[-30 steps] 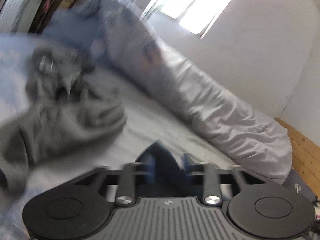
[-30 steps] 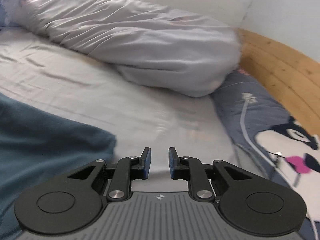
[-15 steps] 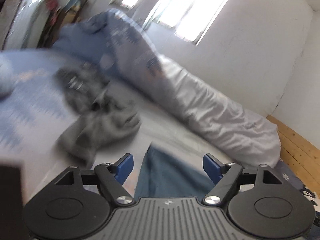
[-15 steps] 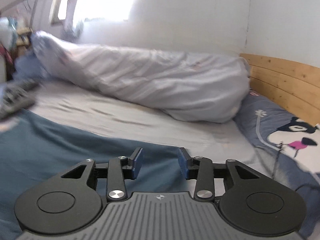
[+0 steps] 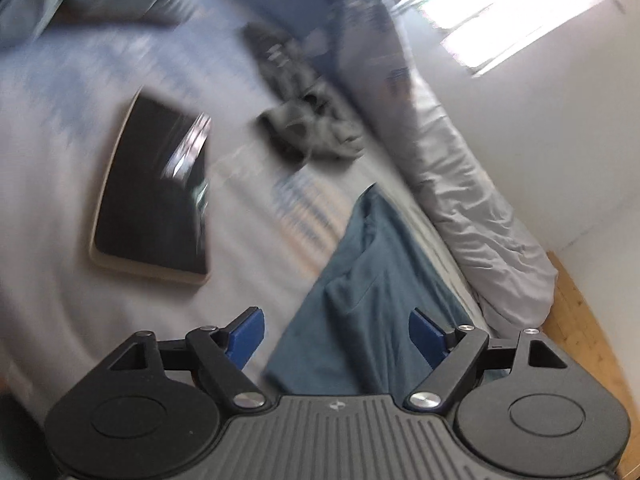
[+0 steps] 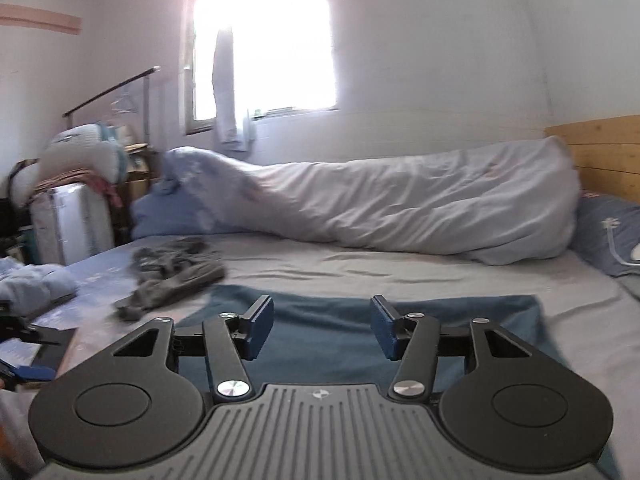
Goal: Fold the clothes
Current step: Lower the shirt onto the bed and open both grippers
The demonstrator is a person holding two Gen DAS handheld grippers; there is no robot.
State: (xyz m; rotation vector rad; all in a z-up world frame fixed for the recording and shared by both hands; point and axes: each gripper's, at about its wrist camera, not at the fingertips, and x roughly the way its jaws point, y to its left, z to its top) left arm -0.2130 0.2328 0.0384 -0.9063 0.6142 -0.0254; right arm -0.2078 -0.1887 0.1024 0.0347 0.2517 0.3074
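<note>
- Two claws, left [image 5: 336,330] and right [image 6: 322,326], gape wide, empty, above the teal garment [image 6: 460,316].
- Earlier both pinched nearly closed; grey clothes [image 6: 172,274] lie beyond the garment.

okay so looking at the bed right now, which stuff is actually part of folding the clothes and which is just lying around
Part of the job:
teal garment, spread flat on the bed
crumpled grey garment, beyond it
left gripper and right gripper, both open and holding nothing

Just lying about:
rolled duvet
dark tablet
patterned pillow
suitcase
</note>
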